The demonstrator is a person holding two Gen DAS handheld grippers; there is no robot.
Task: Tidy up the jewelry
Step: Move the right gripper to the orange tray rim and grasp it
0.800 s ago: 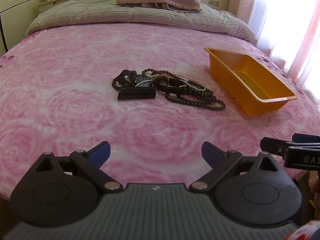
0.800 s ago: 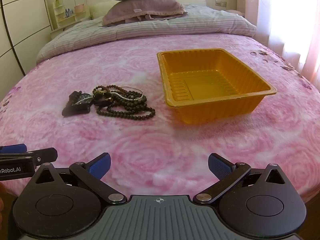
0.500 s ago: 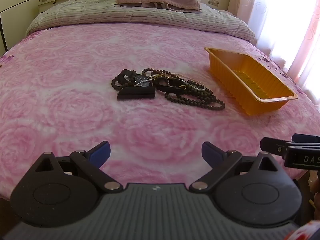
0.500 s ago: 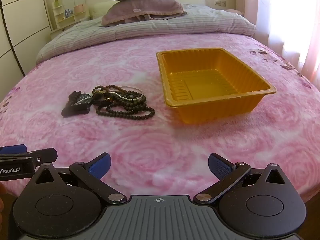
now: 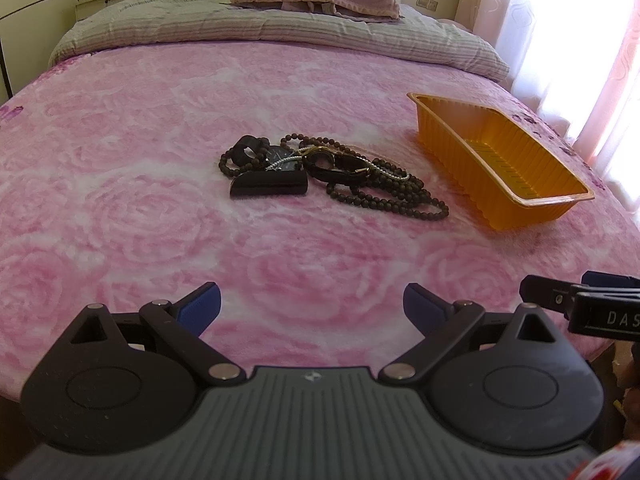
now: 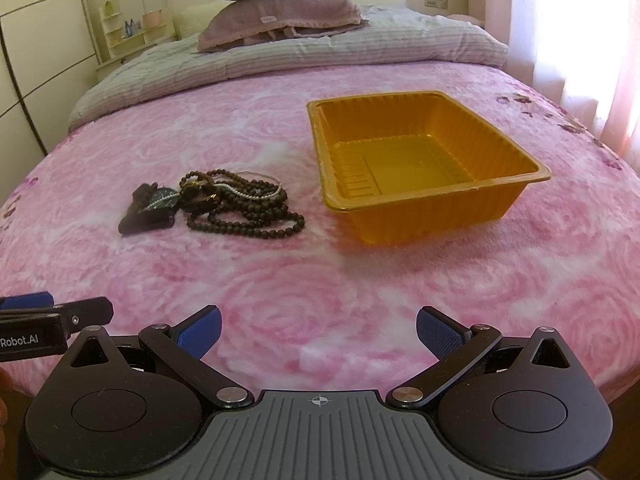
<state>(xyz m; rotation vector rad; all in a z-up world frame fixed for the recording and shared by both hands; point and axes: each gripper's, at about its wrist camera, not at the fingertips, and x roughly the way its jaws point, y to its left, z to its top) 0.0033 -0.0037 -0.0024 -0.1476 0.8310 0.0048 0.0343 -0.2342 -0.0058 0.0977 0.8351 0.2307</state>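
Nearest, the left gripper (image 5: 312, 306) and the right gripper (image 6: 318, 328) hover over the near edge of the pink rose-patterned blanket (image 5: 160, 208), both with jaws spread wide and gripping nothing. Farther out lies the jewelry pile (image 5: 332, 178): dark bead necklaces (image 6: 256, 210), a black strap and a gold-trimmed watch tangled together. Right of it, apart, sits an orange plastic tray (image 6: 516, 178). Beyond are a striped duvet (image 6: 280, 64) and stacked pillows (image 6: 276, 12).

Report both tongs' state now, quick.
Left tongs: open, holding nothing.
Right tongs: open, holding nothing.
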